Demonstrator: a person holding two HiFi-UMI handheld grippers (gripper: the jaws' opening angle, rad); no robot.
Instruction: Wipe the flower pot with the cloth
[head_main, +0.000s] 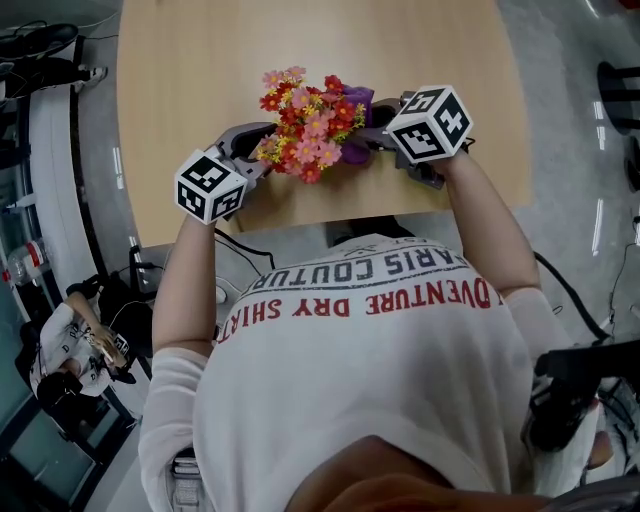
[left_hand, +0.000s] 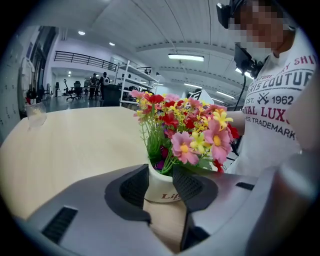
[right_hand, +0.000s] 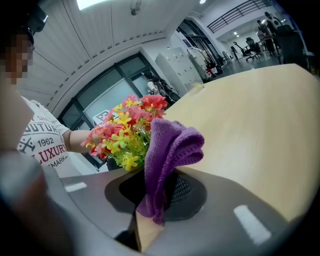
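Observation:
A small white flower pot (left_hand: 161, 189) with red, pink and yellow artificial flowers (head_main: 306, 124) stands near the front edge of the wooden table (head_main: 190, 60). My left gripper (left_hand: 161, 181) is shut on the pot, one dark pad against each side. In the head view the left gripper (head_main: 252, 150) reaches in from the left and the blooms hide the pot. My right gripper (right_hand: 159, 189) is shut on a purple cloth (right_hand: 171, 146), which stands up in folds from the jaws right beside the flowers. In the head view the right gripper (head_main: 388, 134) holds the cloth (head_main: 356, 100) against the bouquet's right side.
A clear plastic cup (left_hand: 36, 113) stands at the table's far edge. The front table edge (head_main: 300, 218) lies just below the grippers, with my torso close behind it. Cables and equipment lie on the floor to both sides.

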